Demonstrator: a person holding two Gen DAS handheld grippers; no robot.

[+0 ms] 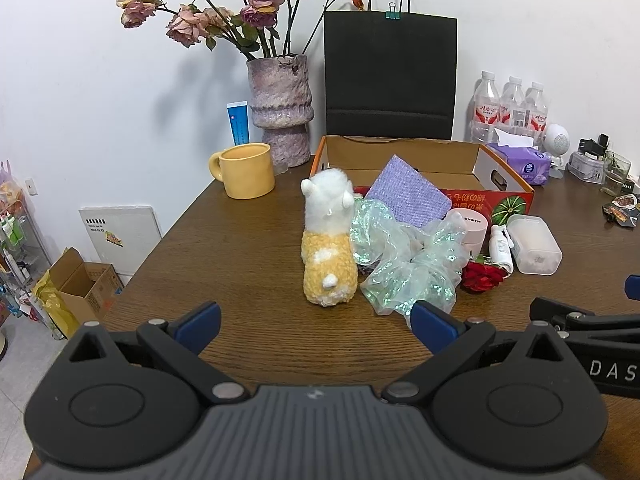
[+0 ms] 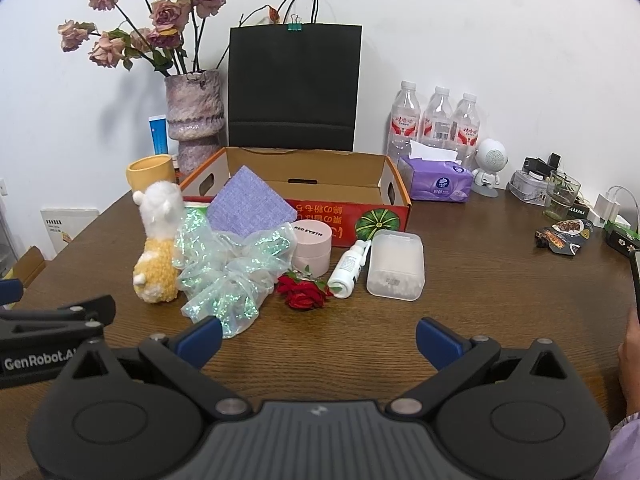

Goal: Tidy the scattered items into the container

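Two grippers, left gripper point(image 1: 316, 326) and right gripper point(image 2: 319, 338), hover wide apart-fingered and empty over a brown wooden table point(image 2: 480, 300) against a white wall point(image 2: 480, 40). Scattered items lie before the cardboard box point(image 2: 396, 208): plush alpaca point(image 2: 158, 248), iridescent wrap point(image 2: 228, 276), red rose point(image 2: 304, 294).

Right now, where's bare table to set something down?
Bare wood lies between the right tool and the red rose, and right of the clear plastic case. It is crowded from the plush alpaca to that case, against the cardboard box.

White wall point(image 2: 480, 20), brown wooden table point(image 2: 480, 300)
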